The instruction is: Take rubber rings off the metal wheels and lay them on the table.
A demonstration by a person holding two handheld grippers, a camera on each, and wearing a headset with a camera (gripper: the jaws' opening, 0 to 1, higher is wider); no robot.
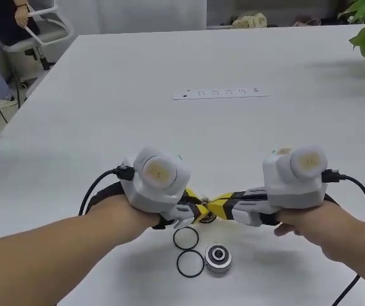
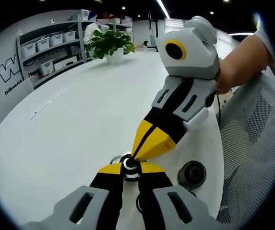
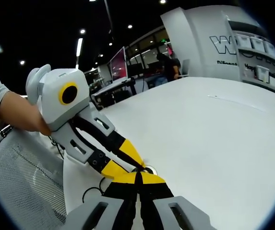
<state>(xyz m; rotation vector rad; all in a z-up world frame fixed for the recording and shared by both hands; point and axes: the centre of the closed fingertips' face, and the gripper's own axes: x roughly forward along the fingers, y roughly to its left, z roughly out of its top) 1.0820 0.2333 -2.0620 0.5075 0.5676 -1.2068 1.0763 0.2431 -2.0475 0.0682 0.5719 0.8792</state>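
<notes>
Head view: both tools lie low over the near edge of the white bench (image 1: pixel 169 127), with their tips meeting. The left tool (image 1: pixel 198 213) reaches in from the left and the right tool (image 1: pixel 213 207) from the right, over a metal wheel (image 1: pixel 206 218) that is mostly hidden between them. Just in front, two loose rubber rings (image 1: pixel 186 238) (image 1: pixel 190 262) lie flat on the bench. A second wheel (image 1: pixel 218 257) stands beside the nearer ring.

Left gripper view: the left tool (image 2: pixel 129 168) has its yellow tips closed against either side of the metal wheel (image 2: pixel 127 164), which sits on the bench. The right tool (image 2: pixel 136 154) comes down from the upper right, its jaws drawn to a point at the wheel's top edge. We cannot tell whether it pinches anything. The second wheel (image 2: pixel 191 173) rests apart, to the right.

Right gripper view: the right tool (image 3: pixel 138 176) shows a thin slit between its jaws. The left tool (image 3: pixel 136 166) enters from the left. A sliver of the metal wheel (image 3: pixel 150 169) shows just beyond the tips.
</notes>
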